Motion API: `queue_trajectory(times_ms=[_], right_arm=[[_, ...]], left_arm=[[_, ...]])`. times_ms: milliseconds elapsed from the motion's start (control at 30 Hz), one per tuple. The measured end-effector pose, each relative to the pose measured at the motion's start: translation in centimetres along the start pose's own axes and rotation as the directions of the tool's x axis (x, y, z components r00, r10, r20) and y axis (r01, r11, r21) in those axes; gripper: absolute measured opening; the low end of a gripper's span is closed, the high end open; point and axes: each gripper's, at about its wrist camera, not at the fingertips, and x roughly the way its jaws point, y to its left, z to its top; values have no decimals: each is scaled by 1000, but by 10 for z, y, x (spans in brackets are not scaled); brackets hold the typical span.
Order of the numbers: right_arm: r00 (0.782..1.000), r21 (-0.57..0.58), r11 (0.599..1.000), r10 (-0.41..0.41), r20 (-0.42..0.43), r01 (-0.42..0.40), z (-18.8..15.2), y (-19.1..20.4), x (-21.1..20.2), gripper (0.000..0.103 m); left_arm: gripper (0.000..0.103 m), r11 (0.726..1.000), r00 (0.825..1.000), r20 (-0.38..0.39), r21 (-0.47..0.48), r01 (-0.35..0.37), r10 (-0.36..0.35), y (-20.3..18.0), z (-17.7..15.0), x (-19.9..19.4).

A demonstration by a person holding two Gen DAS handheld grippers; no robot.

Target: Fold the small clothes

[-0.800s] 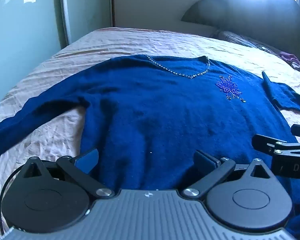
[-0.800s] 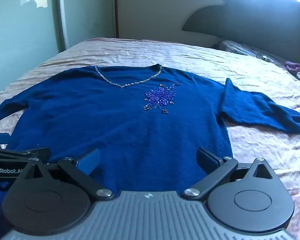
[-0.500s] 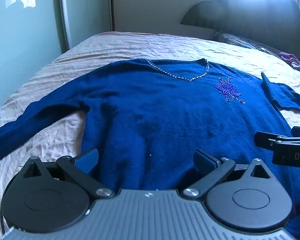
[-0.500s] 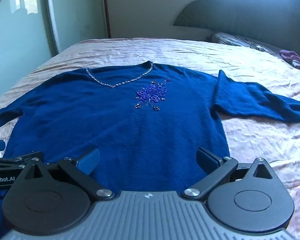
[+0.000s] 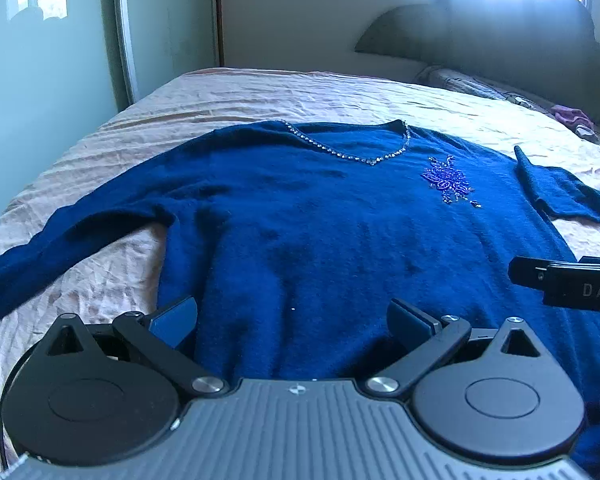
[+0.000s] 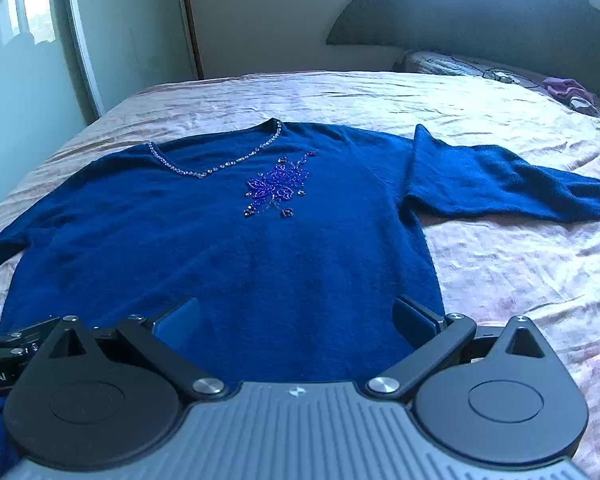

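A blue sweater [image 5: 320, 240] lies face up and spread flat on the pink bedsheet [image 5: 260, 96], its beaded neckline [image 5: 356, 152] toward the headboard [image 6: 472, 12] and a beaded flower [image 6: 278, 186] on the chest. One sleeve [image 5: 72, 236] runs out to the left, the other sleeve [image 6: 512, 180] to the right, both lying on the sheet. The left gripper [image 5: 292, 320] hovers over the lower left part of the body with its jaws spread wide and nothing between them; the right gripper [image 6: 296, 318] hangs over the lower right part, jaws equally wide and empty. Each tool shows at the edge of the other's view, so they sit side by side near the hem. Folding looks not yet begun, and the step in hand seems to be choosing a first grasp. To do it well, each gripper should come down on a single edge, pinching both layers of knit together without catching the sheet below. A sleeve fold is probably the tidy start: take a sleeve near the cuff, lift it just clear, and lay it straight across the body so no bunching forms at the shoulder seam. The knit looks soft and stretchy, so a slow, level carry should keep it from sagging or dragging the body askew, and the beadwork is best kept away from the pads.
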Motion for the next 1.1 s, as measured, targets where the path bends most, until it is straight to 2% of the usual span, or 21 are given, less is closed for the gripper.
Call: queue_trajectory(times_ms=[1100], right_arm=[[999,24,999,-37,-8,37,0,-10,5,103]], left_arm=[[102,999,1000,-2,33,-2,2,-5,-6,4]])
